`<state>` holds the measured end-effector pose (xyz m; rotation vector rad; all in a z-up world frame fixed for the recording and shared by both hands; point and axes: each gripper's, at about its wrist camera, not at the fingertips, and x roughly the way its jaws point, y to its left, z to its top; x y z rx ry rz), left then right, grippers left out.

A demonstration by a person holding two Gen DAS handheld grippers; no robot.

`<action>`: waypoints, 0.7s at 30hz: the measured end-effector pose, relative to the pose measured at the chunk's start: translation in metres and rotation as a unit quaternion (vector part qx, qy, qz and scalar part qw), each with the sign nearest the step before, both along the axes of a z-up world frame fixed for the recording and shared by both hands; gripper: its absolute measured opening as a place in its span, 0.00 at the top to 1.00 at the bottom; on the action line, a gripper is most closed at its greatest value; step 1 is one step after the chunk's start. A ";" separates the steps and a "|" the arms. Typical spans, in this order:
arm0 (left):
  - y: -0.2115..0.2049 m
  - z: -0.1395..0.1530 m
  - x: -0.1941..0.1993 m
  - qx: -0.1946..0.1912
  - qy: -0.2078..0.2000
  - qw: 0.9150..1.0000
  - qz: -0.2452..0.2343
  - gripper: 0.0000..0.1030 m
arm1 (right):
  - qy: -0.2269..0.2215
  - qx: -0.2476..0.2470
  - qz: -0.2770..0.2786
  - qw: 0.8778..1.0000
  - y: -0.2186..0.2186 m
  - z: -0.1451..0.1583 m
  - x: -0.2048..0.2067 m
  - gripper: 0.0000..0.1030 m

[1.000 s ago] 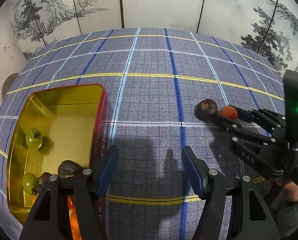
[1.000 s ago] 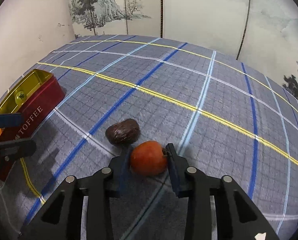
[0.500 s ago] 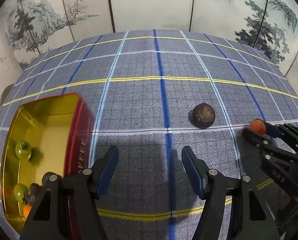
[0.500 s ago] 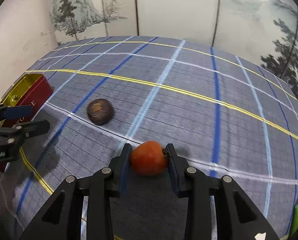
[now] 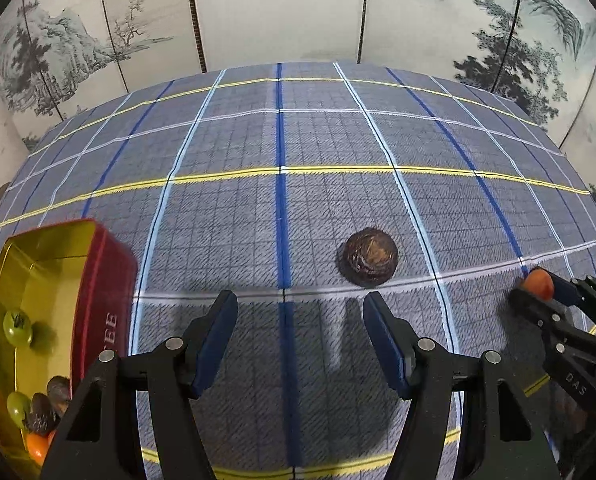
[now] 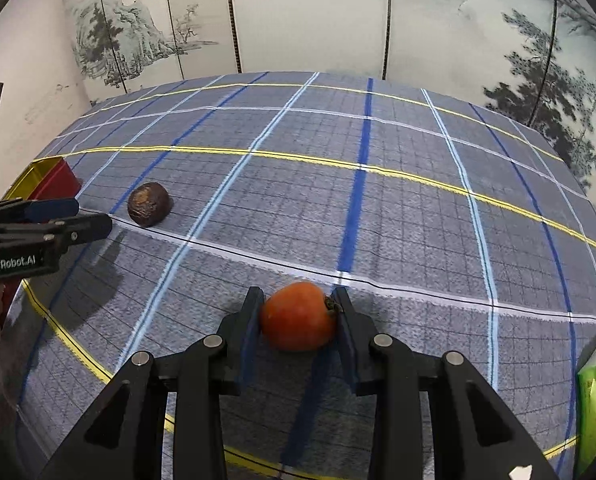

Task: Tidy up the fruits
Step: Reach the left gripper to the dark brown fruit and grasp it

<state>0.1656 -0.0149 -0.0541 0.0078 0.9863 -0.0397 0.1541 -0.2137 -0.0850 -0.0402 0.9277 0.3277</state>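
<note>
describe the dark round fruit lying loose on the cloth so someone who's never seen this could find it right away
Start from the blue-grey checked tablecloth before the painted screen, with the red and gold tin at its left. The dark brown fruit lies alone on the open cloth, right of the tin, ahead of the open left tool. Unlike the smooth orange fruit clamped in the right tool, it is wrinkled, nearly black and untouched.

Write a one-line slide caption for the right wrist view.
Right gripper clamps an orange fruit above the plaid cloth; a dark fruit lies beyond.
</note>
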 end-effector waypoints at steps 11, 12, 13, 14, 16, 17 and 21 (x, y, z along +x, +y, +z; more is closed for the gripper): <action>-0.010 -0.006 0.018 -0.017 0.007 1.000 -0.007 0.36 | -0.006 -0.010 -0.002 1.000 -0.004 -0.001 -0.002 0.68; -0.011 -0.006 0.019 -0.019 0.007 1.000 -0.010 0.36 | -0.006 -0.010 -0.002 1.000 -0.005 -0.001 -0.002 0.68; -0.013 -0.006 0.021 -0.021 0.008 1.000 -0.012 0.36 | -0.006 -0.009 -0.002 1.000 -0.005 -0.001 -0.002 0.68; -0.015 -0.007 0.021 -0.022 0.010 1.000 -0.013 0.36 | -0.005 -0.008 -0.002 1.000 -0.005 -0.001 -0.002 0.68; -0.018 -0.007 0.022 -0.025 0.011 0.999 -0.017 0.36 | -0.005 -0.007 -0.002 1.000 -0.005 -0.001 -0.002 0.68; -0.021 -0.007 0.022 -0.025 0.011 0.999 -0.020 0.36 | -0.005 -0.008 -0.002 1.000 -0.004 -0.001 -0.002 0.68; -0.028 -0.009 0.026 -0.027 0.013 0.999 -0.030 0.36 | -0.005 -0.006 -0.002 1.000 -0.005 -0.001 -0.002 0.68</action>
